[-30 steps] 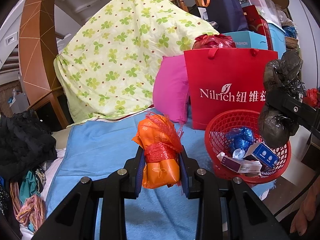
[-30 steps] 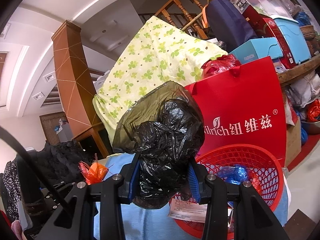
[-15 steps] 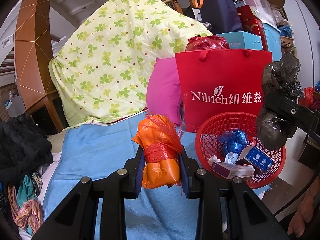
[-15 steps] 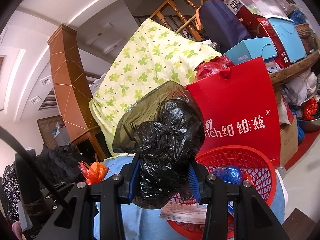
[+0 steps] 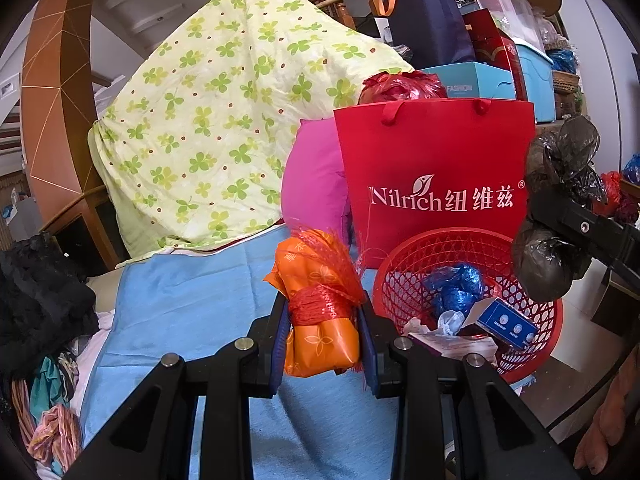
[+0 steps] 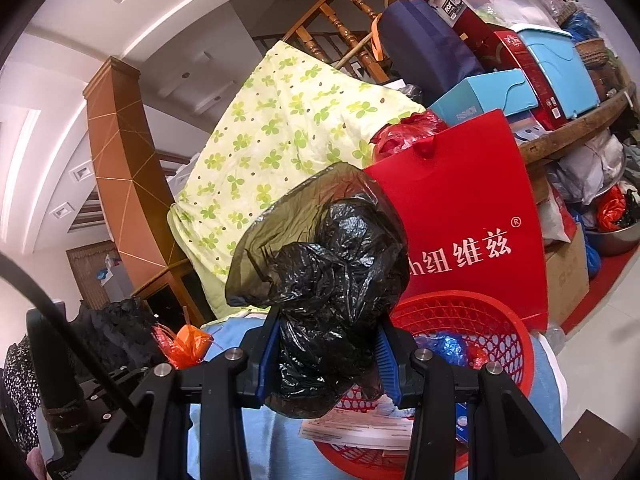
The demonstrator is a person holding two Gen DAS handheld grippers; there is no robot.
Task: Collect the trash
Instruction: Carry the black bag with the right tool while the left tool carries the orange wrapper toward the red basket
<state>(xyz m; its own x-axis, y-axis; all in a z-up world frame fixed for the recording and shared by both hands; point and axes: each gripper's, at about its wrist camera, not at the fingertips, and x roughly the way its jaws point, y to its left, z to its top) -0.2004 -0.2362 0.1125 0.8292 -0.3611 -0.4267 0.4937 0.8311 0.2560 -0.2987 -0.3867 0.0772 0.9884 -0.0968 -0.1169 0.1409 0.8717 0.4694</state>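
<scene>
My left gripper [image 5: 325,332] is shut on an orange packet wrapped in red netting [image 5: 320,304], held over the blue cloth [image 5: 192,304] just left of the red mesh basket [image 5: 532,344]. The right gripper [image 6: 326,354] is shut on a crumpled black plastic bag [image 6: 332,264] above the basket's [image 6: 504,336] near left rim. In the left wrist view that bag [image 5: 548,256] hangs over the basket's right side. The basket holds a blue wrapper [image 5: 456,288], tissue and small boxes [image 5: 508,324]. From the right wrist camera the orange packet [image 6: 186,342] shows at lower left.
A red paper bag [image 5: 436,176] stands right behind the basket, with a pink cushion [image 5: 312,176] and a green clover quilt [image 5: 224,128] to its left. Dark clothes [image 5: 36,304] pile at the left. Boxes and bins [image 6: 532,60] stack behind. A hand [image 5: 612,432] shows lower right.
The left wrist view has shifted so the basket and red bag sit further left and nearer. Both grips are unchanged, and the black bag still hangs over the basket.
</scene>
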